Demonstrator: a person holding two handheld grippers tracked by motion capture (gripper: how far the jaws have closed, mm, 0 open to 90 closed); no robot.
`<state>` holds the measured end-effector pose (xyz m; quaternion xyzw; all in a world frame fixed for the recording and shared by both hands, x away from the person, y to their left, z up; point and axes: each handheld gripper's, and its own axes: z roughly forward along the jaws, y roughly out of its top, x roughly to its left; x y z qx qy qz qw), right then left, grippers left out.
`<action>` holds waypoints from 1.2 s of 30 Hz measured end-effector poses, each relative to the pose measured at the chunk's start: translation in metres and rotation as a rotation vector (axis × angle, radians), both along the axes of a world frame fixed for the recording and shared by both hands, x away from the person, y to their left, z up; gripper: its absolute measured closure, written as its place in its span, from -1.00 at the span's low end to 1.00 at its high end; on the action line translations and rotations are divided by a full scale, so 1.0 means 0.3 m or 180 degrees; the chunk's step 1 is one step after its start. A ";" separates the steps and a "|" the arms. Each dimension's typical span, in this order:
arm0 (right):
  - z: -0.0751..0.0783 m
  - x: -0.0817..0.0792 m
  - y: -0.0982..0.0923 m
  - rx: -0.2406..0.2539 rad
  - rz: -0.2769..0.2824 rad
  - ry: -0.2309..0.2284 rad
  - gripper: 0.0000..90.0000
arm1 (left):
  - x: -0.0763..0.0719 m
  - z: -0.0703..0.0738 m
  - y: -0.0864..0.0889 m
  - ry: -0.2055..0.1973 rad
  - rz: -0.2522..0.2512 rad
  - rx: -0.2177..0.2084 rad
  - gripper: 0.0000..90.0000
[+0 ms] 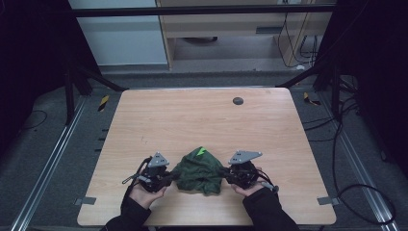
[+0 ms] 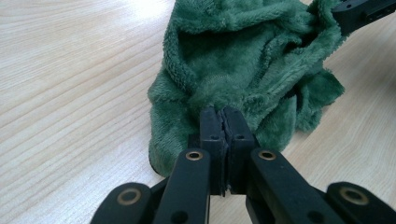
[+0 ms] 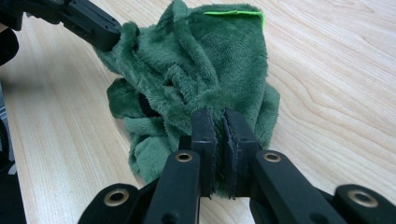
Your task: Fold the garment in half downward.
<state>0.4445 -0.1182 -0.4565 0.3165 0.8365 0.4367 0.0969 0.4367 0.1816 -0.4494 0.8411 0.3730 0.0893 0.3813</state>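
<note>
Operator: Two grippers on one cloth. How do they stand?

Technician: Your left gripper [image 2: 223, 112] has its fingers [image 2: 211, 135] clenched on the left edge of the green cloth [image 1: 198, 171], pile pinched between them. Your right gripper [image 3: 218, 114] grasps the opposite edge; its fingers [image 3: 204, 140] stand slightly parted with cloth between.

Operator: Where is the cloth?

Technician: It lies bunched on the desk [image 1: 202, 115], near the desk's front edge, between your two grippers. Its bright green tag [image 1: 200, 151] sits on the cloth's far side.
</note>
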 end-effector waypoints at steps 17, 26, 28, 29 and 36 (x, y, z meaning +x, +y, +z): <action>-0.048 -0.044 -0.006 -0.0008 0.0047 0.0127 0.81 | -0.028 -0.037 -0.019 0.0053 -0.0054 0.0138 0.96; -0.070 -0.050 -0.003 -0.0041 0.0049 0.0220 0.81 | -0.037 -0.056 -0.028 0.0079 -0.0096 0.0194 0.95; -0.074 -0.047 -0.003 -0.0032 0.0048 0.0219 0.80 | -0.039 -0.055 -0.028 0.0064 -0.0083 0.0189 0.94; -0.072 -0.047 -0.005 -0.0023 0.0053 0.0227 0.77 | -0.039 -0.053 -0.024 0.0053 -0.0071 0.0176 0.93; -0.054 -0.052 -0.024 0.0062 0.0007 0.0210 0.63 | -0.055 -0.040 0.000 0.0004 0.0020 0.0099 0.74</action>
